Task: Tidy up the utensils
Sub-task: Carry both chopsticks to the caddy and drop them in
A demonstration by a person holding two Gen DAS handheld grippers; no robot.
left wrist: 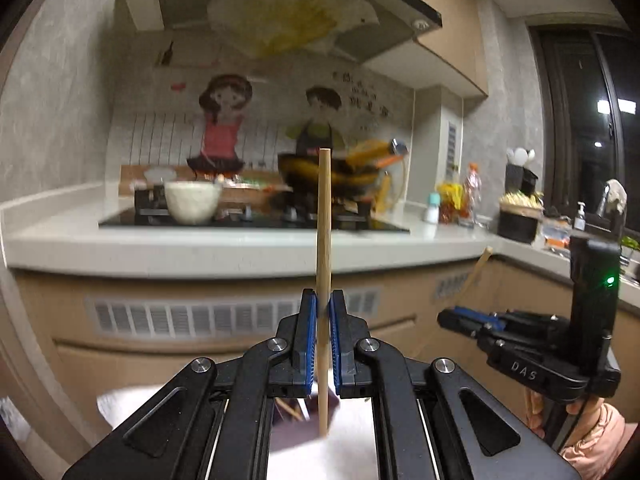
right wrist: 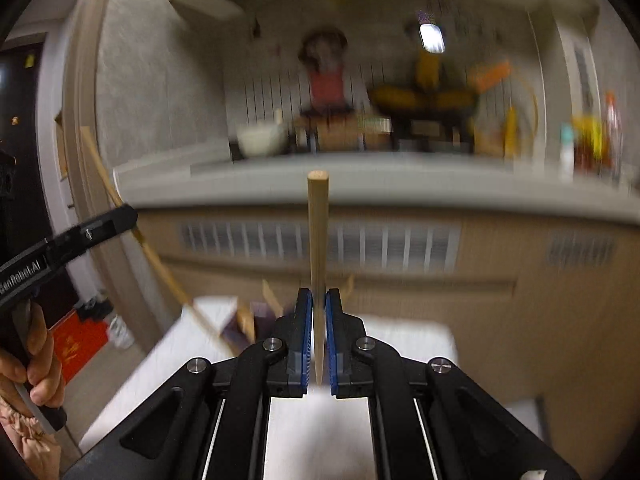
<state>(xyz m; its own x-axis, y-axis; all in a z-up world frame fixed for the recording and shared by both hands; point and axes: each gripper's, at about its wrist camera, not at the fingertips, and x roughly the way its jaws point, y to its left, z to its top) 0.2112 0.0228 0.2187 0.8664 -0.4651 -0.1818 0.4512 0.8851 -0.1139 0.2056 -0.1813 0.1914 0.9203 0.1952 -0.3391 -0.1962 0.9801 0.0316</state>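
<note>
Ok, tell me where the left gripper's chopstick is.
Upright in the left wrist view's centre, the chopstick is clamped in the left gripper, crossing the counter edge.

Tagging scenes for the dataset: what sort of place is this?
A home kitchen, most likely. A gas hob sits in the counter under a range hood, a wok and white bowl stand on the burners, and condiment bottles stand at the right.

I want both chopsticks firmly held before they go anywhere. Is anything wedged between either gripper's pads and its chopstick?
Nothing visible. The left gripper is clamped straight onto its wooden chopstick, and the right gripper onto the other chopstick, pads against bare wood.
</note>
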